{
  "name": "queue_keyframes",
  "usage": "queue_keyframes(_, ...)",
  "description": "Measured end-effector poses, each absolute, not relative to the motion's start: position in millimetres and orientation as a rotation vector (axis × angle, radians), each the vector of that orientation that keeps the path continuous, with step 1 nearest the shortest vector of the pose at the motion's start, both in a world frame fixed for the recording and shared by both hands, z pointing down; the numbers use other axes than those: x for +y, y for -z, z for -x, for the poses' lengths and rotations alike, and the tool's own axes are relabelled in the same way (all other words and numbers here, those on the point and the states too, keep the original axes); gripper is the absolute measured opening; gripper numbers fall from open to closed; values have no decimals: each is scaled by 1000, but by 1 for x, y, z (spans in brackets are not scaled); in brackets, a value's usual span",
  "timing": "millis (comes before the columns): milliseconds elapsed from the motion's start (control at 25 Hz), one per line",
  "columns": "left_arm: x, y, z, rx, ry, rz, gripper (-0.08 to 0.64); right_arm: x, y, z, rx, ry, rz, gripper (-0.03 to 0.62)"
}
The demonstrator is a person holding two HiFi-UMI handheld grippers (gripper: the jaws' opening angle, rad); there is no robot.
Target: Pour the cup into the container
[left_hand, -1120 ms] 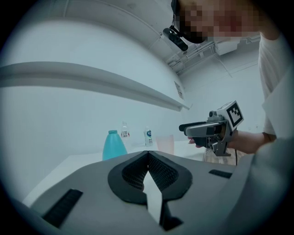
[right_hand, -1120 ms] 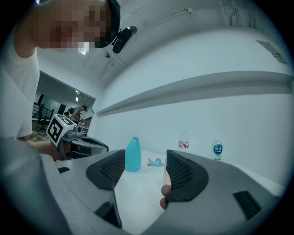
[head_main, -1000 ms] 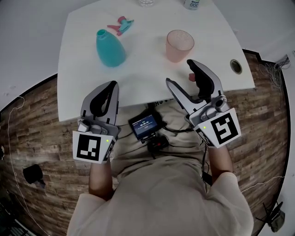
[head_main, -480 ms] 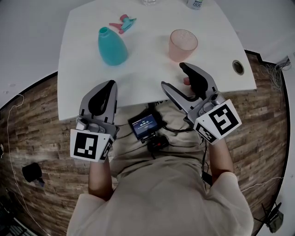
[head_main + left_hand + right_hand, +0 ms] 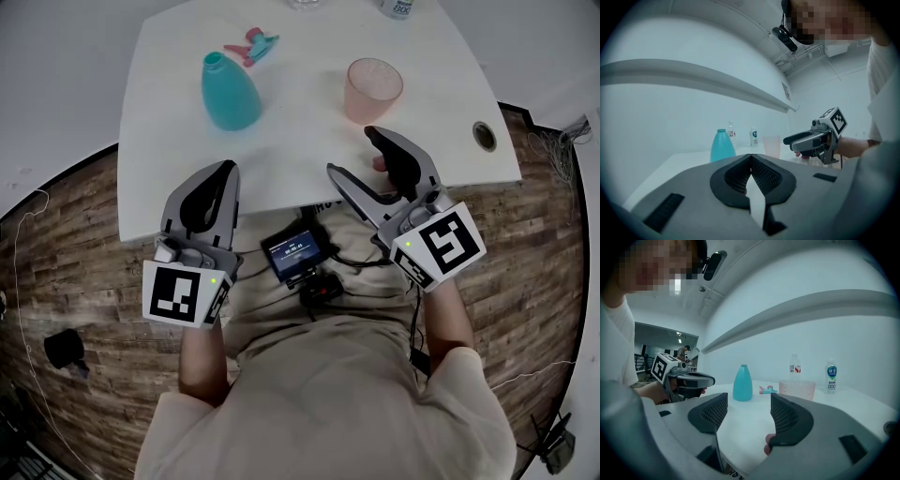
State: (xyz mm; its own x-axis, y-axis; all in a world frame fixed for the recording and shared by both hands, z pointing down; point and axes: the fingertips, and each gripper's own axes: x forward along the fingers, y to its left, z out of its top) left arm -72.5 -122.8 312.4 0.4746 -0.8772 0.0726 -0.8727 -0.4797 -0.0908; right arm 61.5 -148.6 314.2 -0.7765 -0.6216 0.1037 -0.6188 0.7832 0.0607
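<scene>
Your left gripper point(image 5: 221, 178) sits at the near edge of the table point(image 5: 291, 155). Its fingers point(image 5: 764, 176) are pressed together, with nothing between them.

Past it, on the left part of the table, stands the teal bottle point(image 5: 230, 94). This is the container. Its top is off, and the hole at its neck is small. The pink and teal spray top point(image 5: 251, 45) lies behind it. The bottle looks like light plastic, so a bump could knock it over. Holding it low on its fat part with your left gripper would keep it steady.

To the right stands the pink cup point(image 5: 373, 91), upright and well apart from the bottle. I cannot tell how full it is. It looks like thin, light plastic, so it may bend if you squeeze hard, and then it could spill. Its side looks smooth and may slip. I think the best place to take it is the middle of its side, with one finger on each side, gently.

Your right gripper point(image 5: 352, 155) is near the cup but not touching it. Its fingers point(image 5: 787, 416) are spread apart and hold nothing. The cup is not between them yet.
</scene>
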Motion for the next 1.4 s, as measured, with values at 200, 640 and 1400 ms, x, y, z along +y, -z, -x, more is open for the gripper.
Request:
queue_keyframes(200, -123, -312, 74, 1583, 170, 2659, 14, -150, -314, -63, -2863, 21, -1008, 287)
queue_keyframes(640, -123, -313, 76, 1587, 176, 2658, 14, -150, -314, -63, -2855, 33, -1028, 287)
queue_keyframes(1400, -124, -312, 79, 1593, 171, 2653, 14, -151, -313, -63, -2852, 64, -1056, 287)
